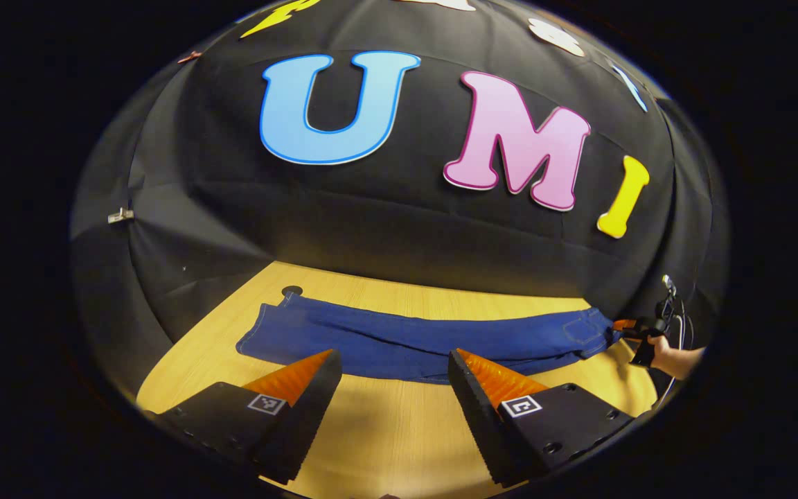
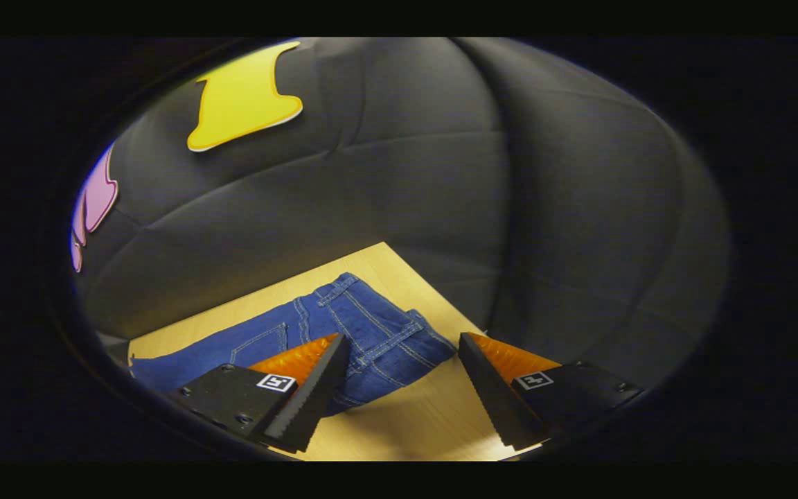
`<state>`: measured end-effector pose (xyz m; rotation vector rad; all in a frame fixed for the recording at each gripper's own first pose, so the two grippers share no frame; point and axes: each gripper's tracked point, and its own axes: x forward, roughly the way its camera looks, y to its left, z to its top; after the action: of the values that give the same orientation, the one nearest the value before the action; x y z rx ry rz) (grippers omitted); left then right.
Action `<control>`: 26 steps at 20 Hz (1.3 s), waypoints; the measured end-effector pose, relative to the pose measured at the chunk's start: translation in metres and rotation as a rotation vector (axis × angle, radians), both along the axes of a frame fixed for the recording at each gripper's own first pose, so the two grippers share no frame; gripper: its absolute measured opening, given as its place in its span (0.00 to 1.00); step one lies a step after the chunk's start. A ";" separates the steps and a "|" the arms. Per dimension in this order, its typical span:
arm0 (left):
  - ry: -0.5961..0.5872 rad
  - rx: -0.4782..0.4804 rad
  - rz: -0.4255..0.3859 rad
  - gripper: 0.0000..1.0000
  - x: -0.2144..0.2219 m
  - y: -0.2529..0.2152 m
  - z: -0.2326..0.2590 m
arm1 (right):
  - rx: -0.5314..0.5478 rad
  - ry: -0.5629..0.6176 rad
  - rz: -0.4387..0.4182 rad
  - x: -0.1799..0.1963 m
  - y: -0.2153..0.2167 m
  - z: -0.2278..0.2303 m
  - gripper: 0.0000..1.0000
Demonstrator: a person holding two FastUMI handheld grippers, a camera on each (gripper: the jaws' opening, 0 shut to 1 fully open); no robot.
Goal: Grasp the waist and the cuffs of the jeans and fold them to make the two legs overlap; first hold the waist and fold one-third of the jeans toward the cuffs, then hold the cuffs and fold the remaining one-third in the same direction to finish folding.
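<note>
Item 1, left gripper [image 1: 393,374]: jaws are spread wide and nothing is held; it is poised above the pale wooden table [image 1: 385,443], short of the near edge of the garment, judged to be lined up for the cuff end.

Item 2, right gripper [image 2: 399,367]: jaws are likewise set wide apart and empty, hovering just over the waist; it is also seen far right in the left gripper view, carried by a hand [image 1: 672,357].

Item 3, dark blue denim jeans with pale stitching [image 1: 413,339]: laid flat lengthwise across the table, legs seemingly already overlapped, waistband [image 2: 378,333] toward the right gripper, cuffs [image 1: 260,333] at the opposite end. The first one-third fold is judged not yet begun.
</note>
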<state>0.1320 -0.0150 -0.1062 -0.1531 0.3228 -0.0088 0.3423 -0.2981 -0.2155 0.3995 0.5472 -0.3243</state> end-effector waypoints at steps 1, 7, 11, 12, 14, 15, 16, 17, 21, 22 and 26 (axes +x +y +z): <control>0.005 0.016 -0.010 0.97 0.000 -0.004 -0.002 | -0.001 0.000 -0.012 0.001 -0.002 -0.004 0.99; 0.016 -0.003 -0.047 0.97 0.001 -0.033 -0.008 | -0.023 -0.024 -0.012 0.005 -0.002 -0.013 0.98; 0.026 -0.065 -0.037 0.97 0.005 -0.037 -0.018 | 0.006 -0.026 -0.008 0.011 0.011 -0.016 0.73; 0.030 -0.079 -0.033 0.97 0.006 -0.038 -0.021 | -0.001 -0.035 -0.016 0.015 0.009 -0.017 0.59; 0.044 -0.097 -0.022 0.97 0.006 -0.037 -0.029 | 0.027 -0.034 -0.012 0.014 0.012 -0.017 0.46; 0.049 -0.105 -0.017 0.97 0.006 -0.035 -0.032 | 0.040 -0.036 -0.011 0.015 0.013 -0.019 0.42; 0.053 -0.113 -0.013 0.97 0.007 -0.035 -0.036 | 0.047 -0.038 -0.008 0.016 0.013 -0.019 0.34; 0.054 -0.121 -0.013 0.97 0.006 -0.036 -0.037 | 0.051 -0.048 -0.002 0.017 0.015 -0.019 0.34; 0.060 -0.141 0.002 0.97 0.009 -0.031 -0.048 | -0.041 -0.068 0.020 0.015 0.018 -0.002 0.05; 0.061 -0.147 0.008 0.97 0.010 -0.029 -0.051 | -0.074 -0.092 0.034 0.015 0.020 0.010 0.05; 0.061 -0.167 0.022 0.97 0.004 -0.019 -0.058 | -0.144 -0.185 0.077 0.008 0.034 0.070 0.11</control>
<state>0.1360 -0.0345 -0.1640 -0.3225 0.3811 -0.0093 0.3506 -0.2643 -0.1456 0.2650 0.3550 -0.2483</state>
